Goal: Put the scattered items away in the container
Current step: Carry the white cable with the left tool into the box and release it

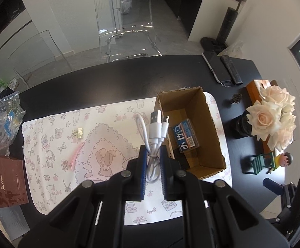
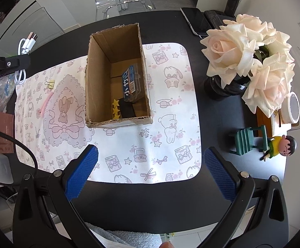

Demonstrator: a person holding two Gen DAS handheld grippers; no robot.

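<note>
My left gripper (image 1: 153,155) is shut on a coiled white USB cable (image 1: 153,132), its plugs sticking up just left of the open cardboard box (image 1: 216,144). In the box lie a blue-labelled clear case (image 1: 186,134) and a dark item. From the right wrist view the box (image 2: 94,82) also holds yellow stars (image 2: 116,109) beside the case (image 2: 131,84). The cable (image 2: 25,45) shows at far left in the left gripper. My right gripper (image 2: 150,165) stands wide open over the patterned mat (image 2: 170,124), nothing between its blue pads. A gold binder clip (image 1: 78,133) and a pink hair clip (image 1: 76,153) lie on the mat.
A vase of pale roses (image 2: 247,57), a green toy bench with a figure (image 2: 263,144), a tape roll (image 2: 292,107) and a phone (image 2: 197,20) crowd the right of the black table. A brown book (image 1: 5,184) and plastic bags (image 1: 3,122) sit at the left.
</note>
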